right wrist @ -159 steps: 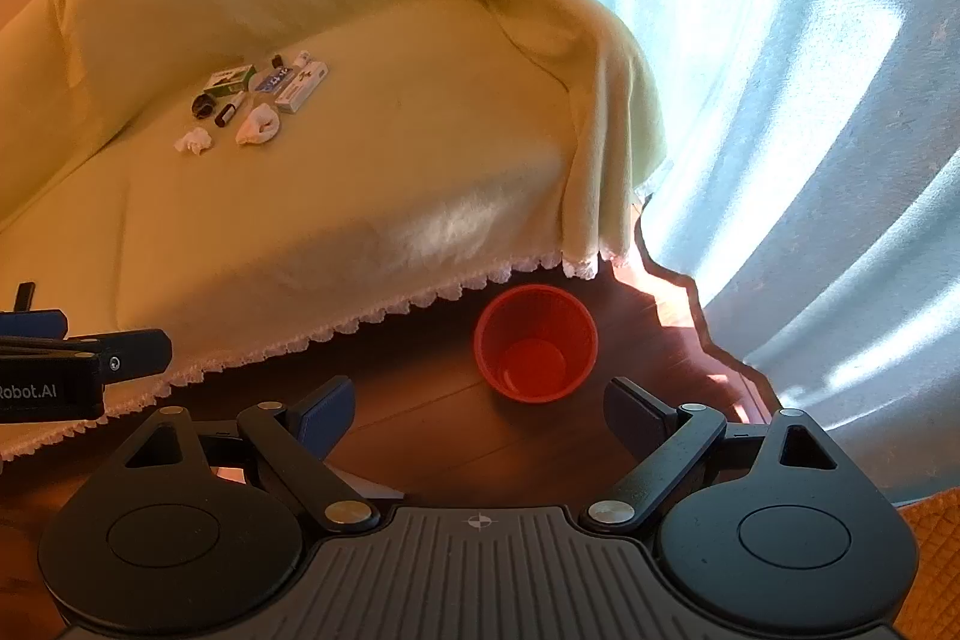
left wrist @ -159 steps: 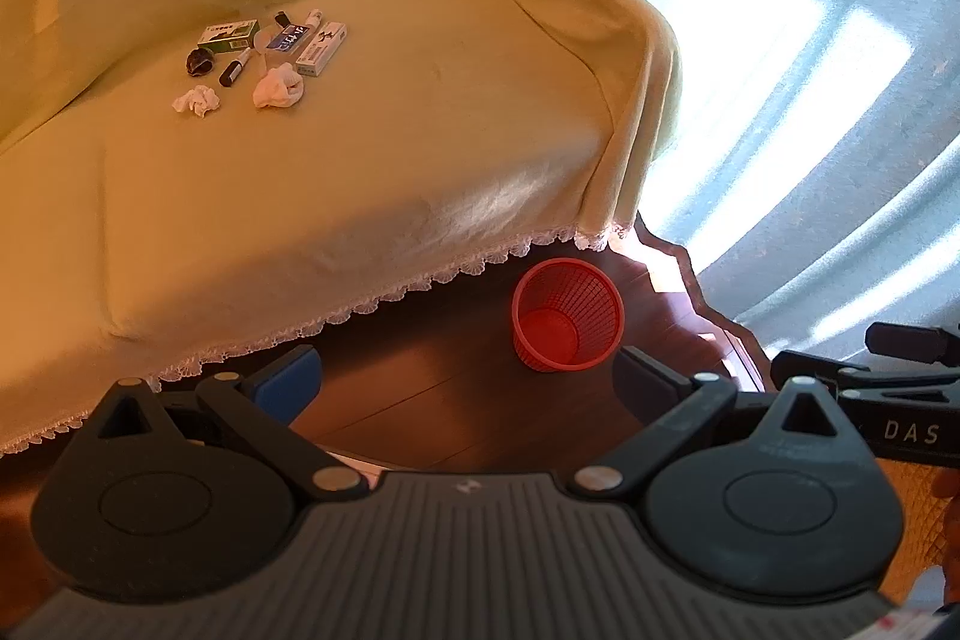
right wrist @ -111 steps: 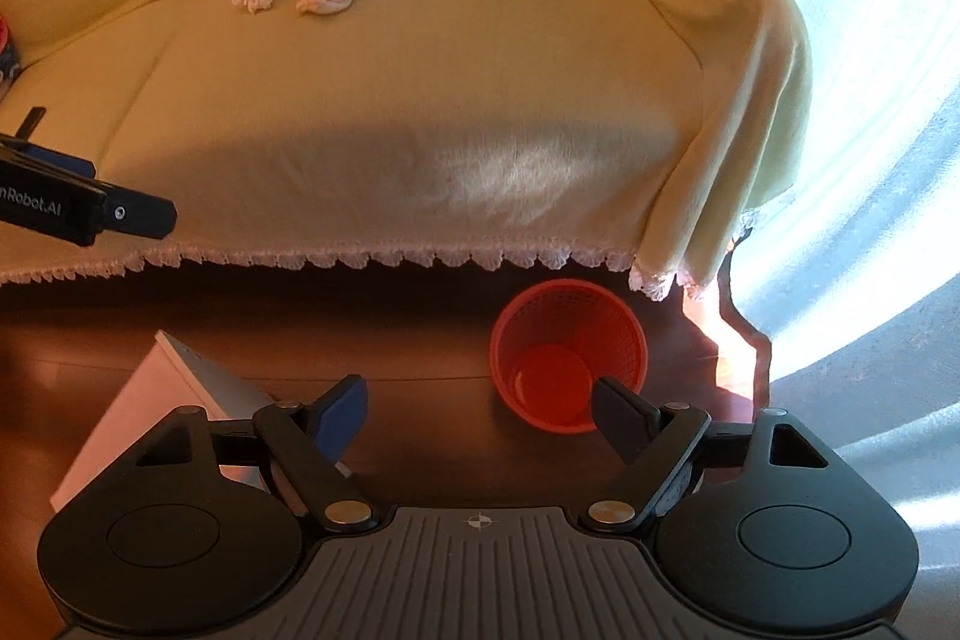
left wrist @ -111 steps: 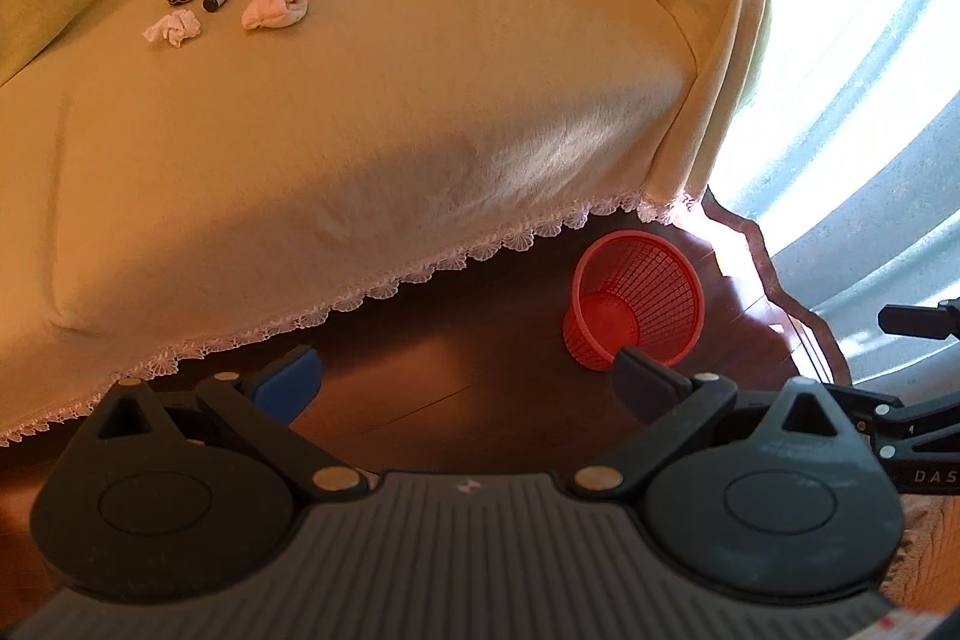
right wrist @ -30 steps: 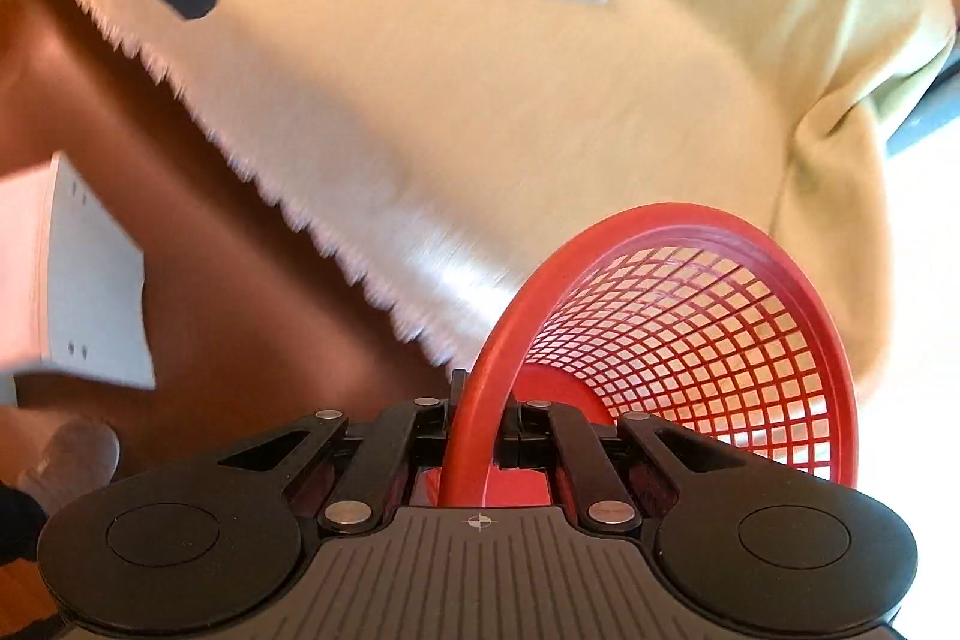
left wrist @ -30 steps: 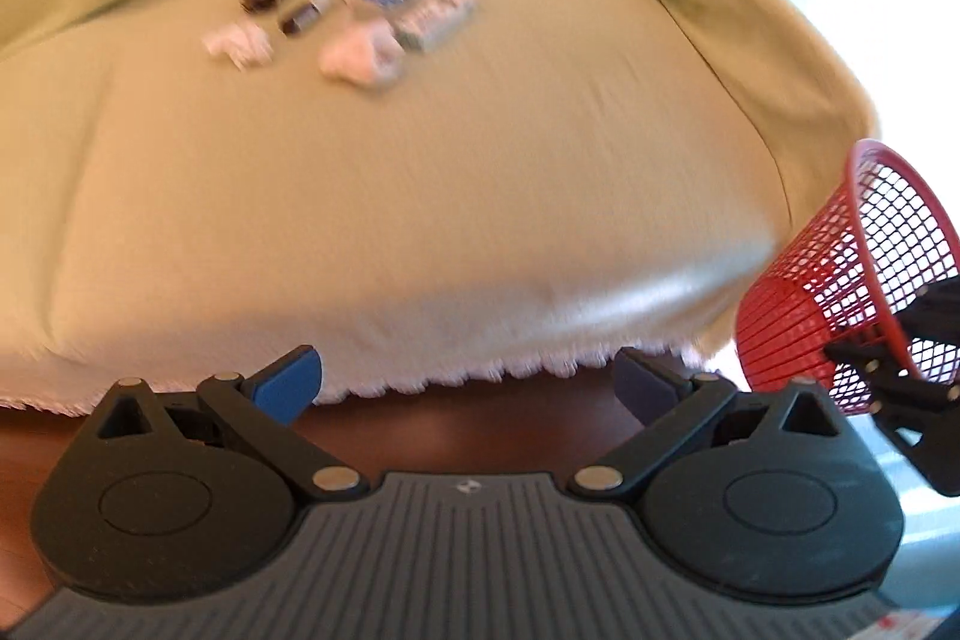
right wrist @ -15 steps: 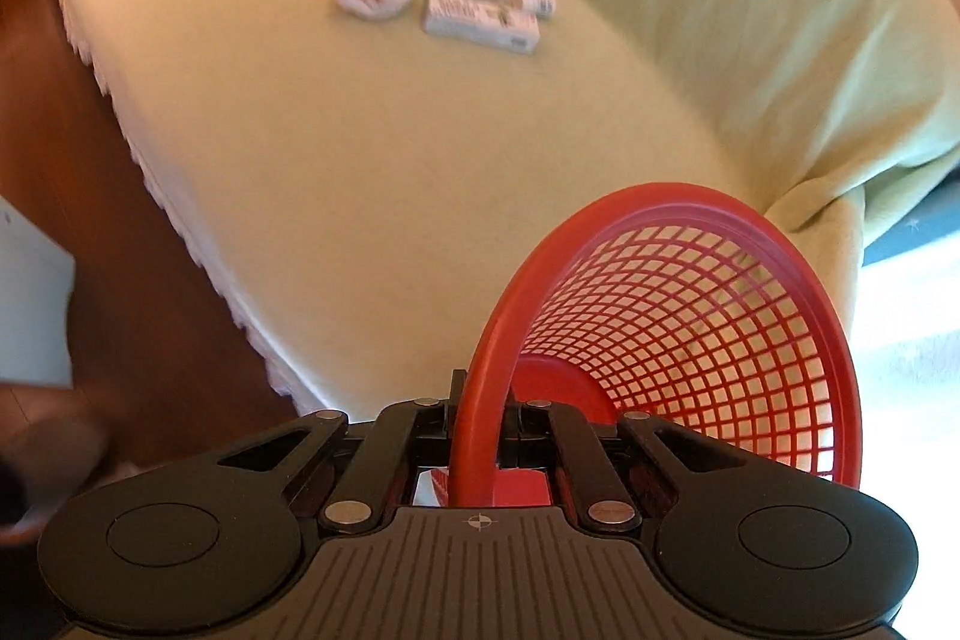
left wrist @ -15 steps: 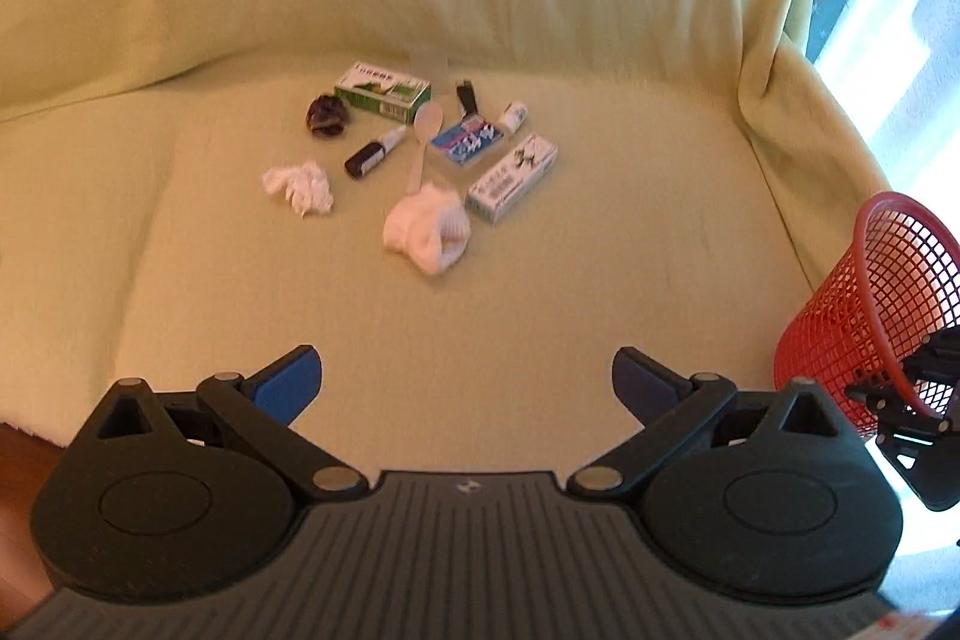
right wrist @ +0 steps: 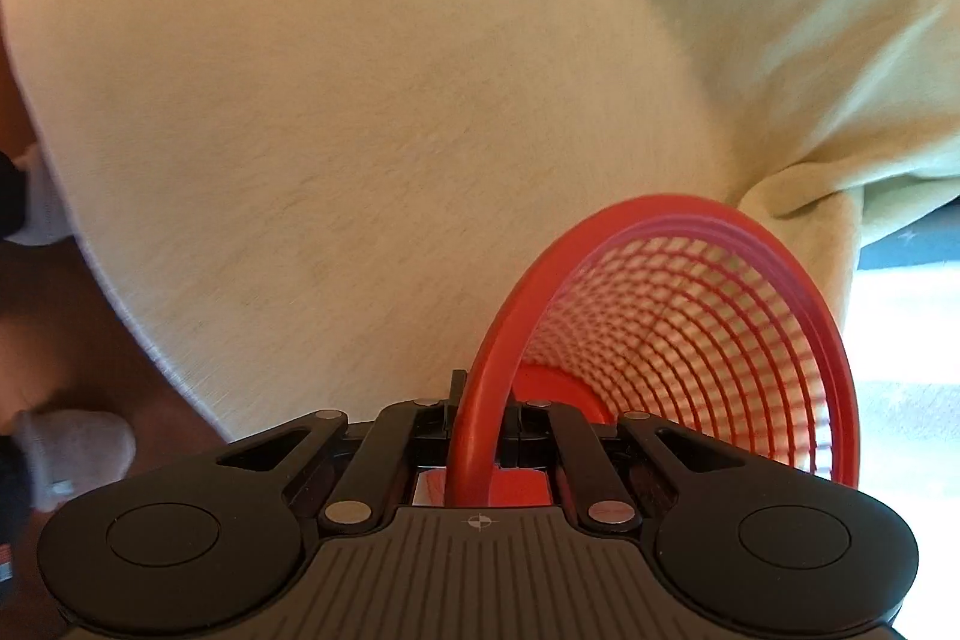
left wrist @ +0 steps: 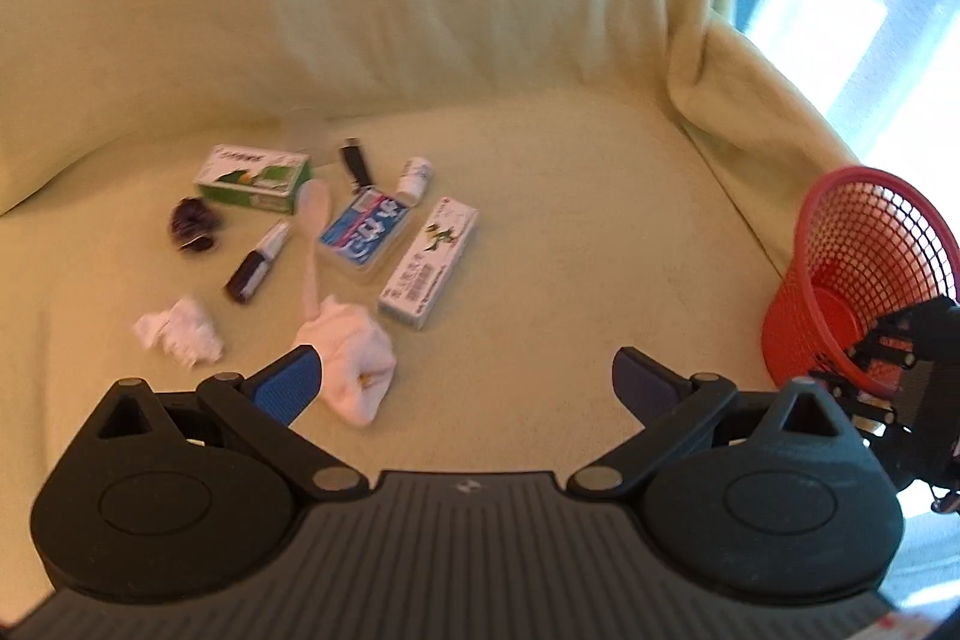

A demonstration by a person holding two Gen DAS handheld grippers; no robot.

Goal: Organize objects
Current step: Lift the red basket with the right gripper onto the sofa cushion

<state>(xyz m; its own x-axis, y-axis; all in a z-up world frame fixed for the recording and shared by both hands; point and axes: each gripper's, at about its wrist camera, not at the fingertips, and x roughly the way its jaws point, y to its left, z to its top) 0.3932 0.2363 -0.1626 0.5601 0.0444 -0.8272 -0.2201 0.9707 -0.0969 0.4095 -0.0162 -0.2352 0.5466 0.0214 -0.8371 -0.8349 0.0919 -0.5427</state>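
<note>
The right gripper [right wrist: 477,439] is clamped on the rim of a red mesh basket [right wrist: 690,340], which tilts with its mouth toward the camera above the right end of a sofa [right wrist: 360,130] draped in a pale yellow-green cover. In the left wrist view the same basket [left wrist: 852,268] sits at the far right beside the covered armrest, with the right gripper [left wrist: 882,370] dark against its rim. The left gripper [left wrist: 462,382] hangs over the seat with its jaws spread wide and nothing between them. Ahead of it a cluster of small things lies on the seat: a green box [left wrist: 255,175], a dark scrunched item [left wrist: 192,223], a small dark bottle [left wrist: 258,262], a pale spoon [left wrist: 315,232], a blue and white packet [left wrist: 369,229], a long white box [left wrist: 431,261], a small white bottle [left wrist: 415,175], a black stick-shaped item [left wrist: 355,163], and 2 crumpled white tissues, the smaller [left wrist: 180,331] to the left and the larger [left wrist: 354,358] just beside the blue left fingertip [left wrist: 285,382]. The basket stands well apart from this cluster.
</note>
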